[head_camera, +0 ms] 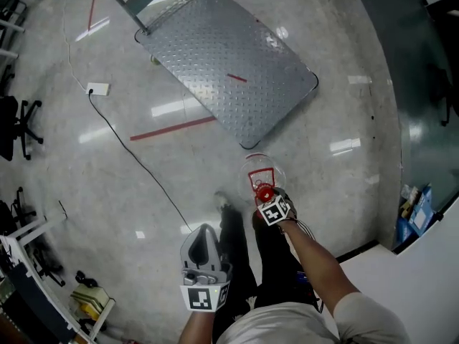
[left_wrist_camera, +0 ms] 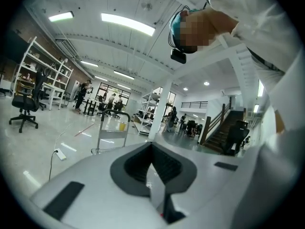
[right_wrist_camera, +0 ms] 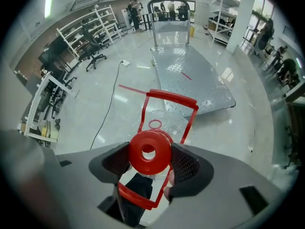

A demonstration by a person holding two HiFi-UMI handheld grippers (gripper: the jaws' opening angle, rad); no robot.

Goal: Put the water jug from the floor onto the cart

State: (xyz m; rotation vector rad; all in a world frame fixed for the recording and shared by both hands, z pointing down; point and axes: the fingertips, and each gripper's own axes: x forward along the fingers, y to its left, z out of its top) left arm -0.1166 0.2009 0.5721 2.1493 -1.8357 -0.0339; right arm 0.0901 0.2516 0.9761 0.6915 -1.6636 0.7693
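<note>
Clear plastic water jug (head_camera: pixel 264 172) with red cap (right_wrist_camera: pixel 149 151), upright on the floor just beside the near corner of the steel cart (head_camera: pixel 222 56).
Right tongs (right_wrist_camera: pixel 151 162) point down, spread wide either side of the cap, not yet clamped. Left tongs (left_wrist_camera: pixel 153 171) are closed together and empty. Handling, as judged: seat the pads below the cap's rim, close squarely, then lift straight up, since the jug may swing or slip.

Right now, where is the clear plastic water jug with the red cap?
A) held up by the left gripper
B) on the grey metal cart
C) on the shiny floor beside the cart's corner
C: the clear plastic water jug stands on the shiny floor just off the grey metal cart, its red cap between the right gripper's open jaws.
</note>
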